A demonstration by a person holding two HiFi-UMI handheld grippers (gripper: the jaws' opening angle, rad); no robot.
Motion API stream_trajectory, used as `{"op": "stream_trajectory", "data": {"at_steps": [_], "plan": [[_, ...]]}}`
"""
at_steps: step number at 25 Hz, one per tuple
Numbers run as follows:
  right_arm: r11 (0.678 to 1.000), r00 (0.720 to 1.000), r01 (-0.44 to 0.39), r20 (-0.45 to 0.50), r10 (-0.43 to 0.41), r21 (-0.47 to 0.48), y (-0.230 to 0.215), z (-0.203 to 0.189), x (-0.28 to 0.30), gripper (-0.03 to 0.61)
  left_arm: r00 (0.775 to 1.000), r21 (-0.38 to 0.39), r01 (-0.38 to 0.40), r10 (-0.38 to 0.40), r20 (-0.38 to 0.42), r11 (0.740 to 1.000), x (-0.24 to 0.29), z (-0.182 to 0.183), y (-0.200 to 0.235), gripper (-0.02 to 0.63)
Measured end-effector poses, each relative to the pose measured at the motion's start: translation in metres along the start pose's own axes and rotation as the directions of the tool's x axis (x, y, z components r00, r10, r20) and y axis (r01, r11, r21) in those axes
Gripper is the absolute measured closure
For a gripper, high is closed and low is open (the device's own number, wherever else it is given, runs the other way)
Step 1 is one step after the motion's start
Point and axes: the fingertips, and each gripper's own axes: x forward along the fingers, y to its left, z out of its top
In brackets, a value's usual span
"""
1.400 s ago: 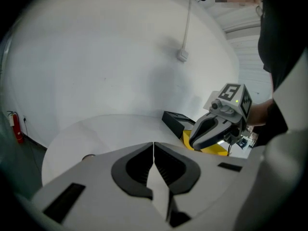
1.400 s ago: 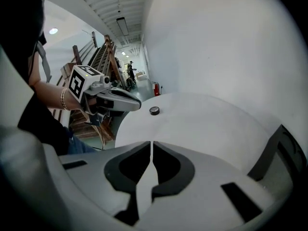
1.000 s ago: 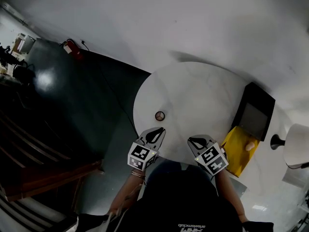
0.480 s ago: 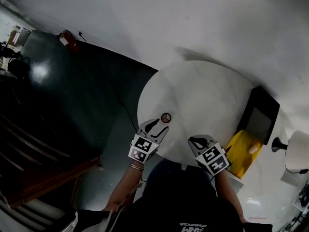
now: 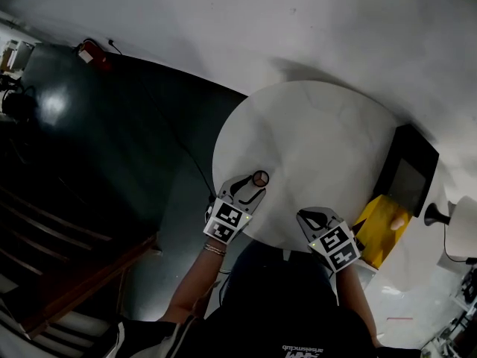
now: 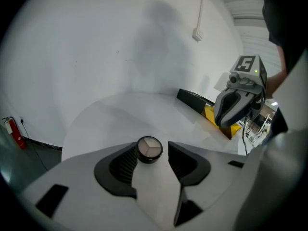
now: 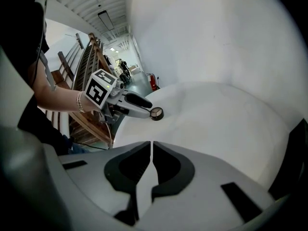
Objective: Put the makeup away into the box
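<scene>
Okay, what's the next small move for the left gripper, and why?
Probably ease the left gripper forward, then close: its fingers have just been opening, and the compact sits on the table only between their tips, not yet gripped.

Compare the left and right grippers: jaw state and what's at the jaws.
The left gripper has its jaws open, and they have just been opening; the right gripper has its jaws shut. The left gripper has the round compact between its jaw tips, unclamped; the right gripper has nothing between its jaws. Both carry a marker cube and are at the table near edge.
</scene>
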Motion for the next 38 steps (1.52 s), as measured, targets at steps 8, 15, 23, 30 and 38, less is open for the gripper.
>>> {"op": "stream_trajectory", "data": {"at_steps": [8, 15, 23, 30, 38], "plan": [[0.999, 1.0, 0.009, -0.009, -0.009, 0.044, -0.002, -0.007, 0.0, 0.548, 0.999, 0.087, -0.02, 0.023, -0.044, 0.996, 0.019, -0.002, 0.005, 0.385], [0.998, 1.0, 0.017, -0.002, -0.017, 0.065, -0.002, -0.006, -0.003, 0.548, 0.994, 0.132, -0.036, 0.049, -0.097, 0.991, 0.029, -0.013, 0.004, 0.35], [0.998, 1.0, 0.024, -0.009, -0.024, 0.059, 0.003, -0.01, -0.003, 0.548, 0.992, 0.179, -0.079, 0.095, -0.08, 0.981, 0.03, -0.014, 0.005, 0.353], [0.999, 0.999, 0.032, 0.006, -0.032, 0.042, 0.008, -0.007, -0.006, 0.548, 0.993, 0.217, -0.078, 0.095, -0.072, 0.973, 0.03, -0.013, 0.001, 0.385], [0.998, 0.999, 0.044, 0.021, -0.045, 0.036, 0.012, -0.01, -0.012, 0.548, 0.996, 0.153, -0.059, 0.067, -0.051, 0.986, 0.018, -0.01, -0.003, 0.387]]}}
